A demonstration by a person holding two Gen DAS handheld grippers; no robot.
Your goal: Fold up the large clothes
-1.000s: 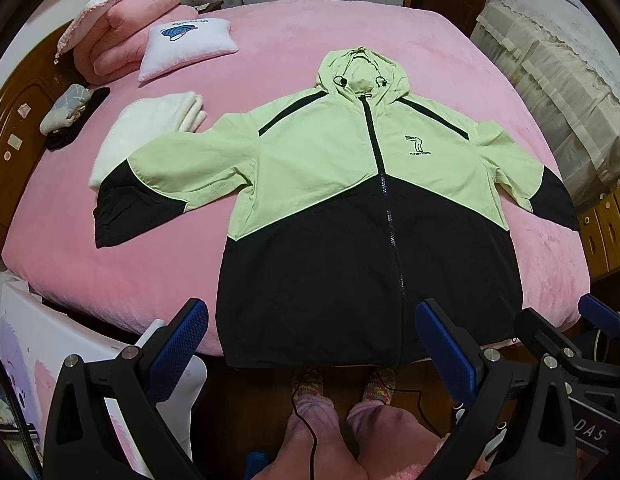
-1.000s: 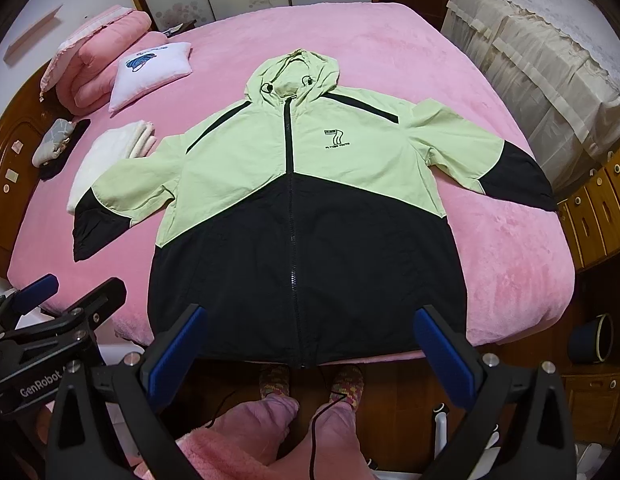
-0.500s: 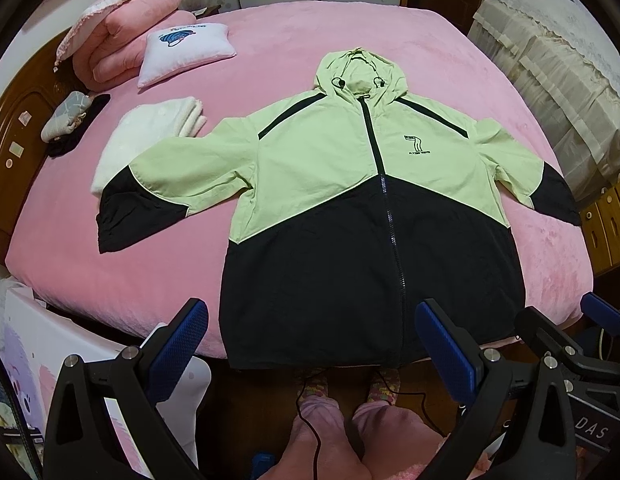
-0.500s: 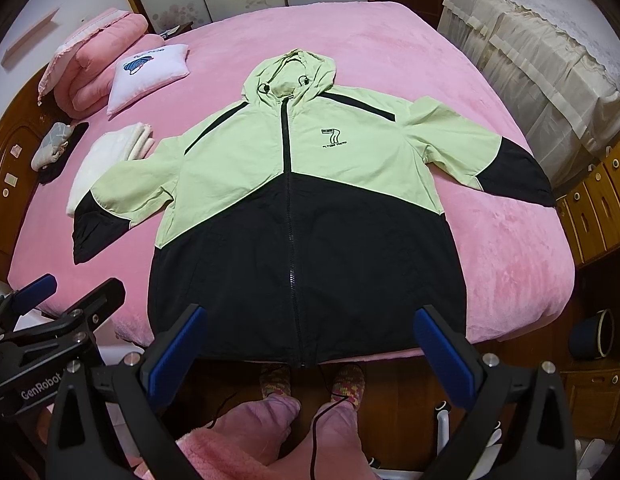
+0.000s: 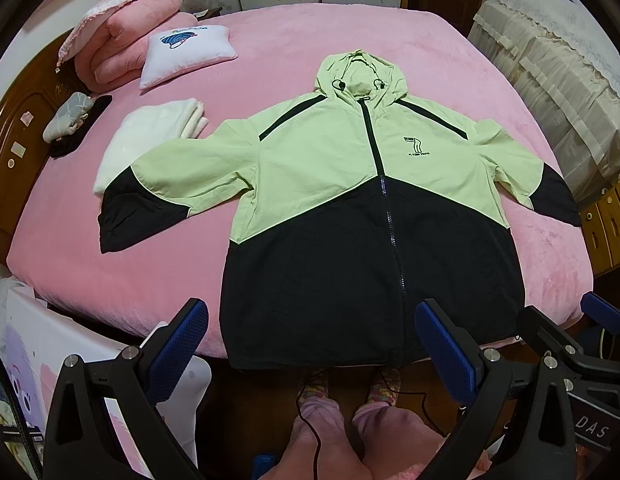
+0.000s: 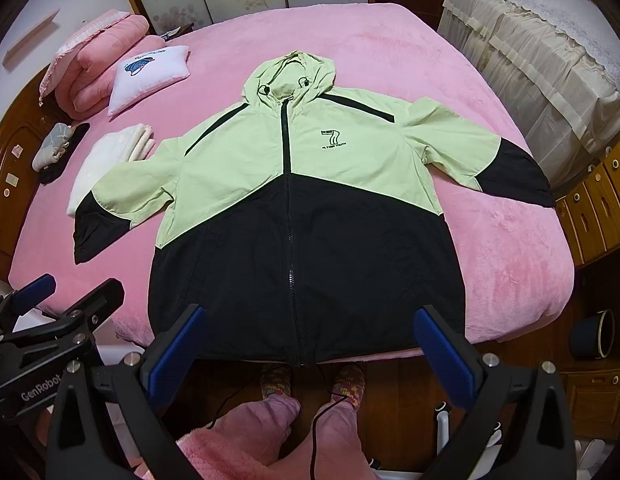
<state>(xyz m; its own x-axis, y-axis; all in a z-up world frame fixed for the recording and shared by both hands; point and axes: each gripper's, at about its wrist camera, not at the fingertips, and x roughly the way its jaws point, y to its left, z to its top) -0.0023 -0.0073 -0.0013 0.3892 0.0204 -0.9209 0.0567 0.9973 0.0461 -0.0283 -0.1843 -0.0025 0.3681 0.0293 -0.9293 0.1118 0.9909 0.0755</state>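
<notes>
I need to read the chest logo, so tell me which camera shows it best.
The right wrist view: the chest logo on the jacket sits near centre, larger, lettering fairly legible. The left wrist view shows it smaller, further right, lettering harder to read.

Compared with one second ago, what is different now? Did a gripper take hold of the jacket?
Almost nothing changed. The views shifted only slightly, so both grippers drifted a little; neither took hold of anything. The left gripper and right gripper are open as before, held above the hem. The jacket lies flat and zipped on the pink bed, sleeves spread, exactly as it was.
</notes>
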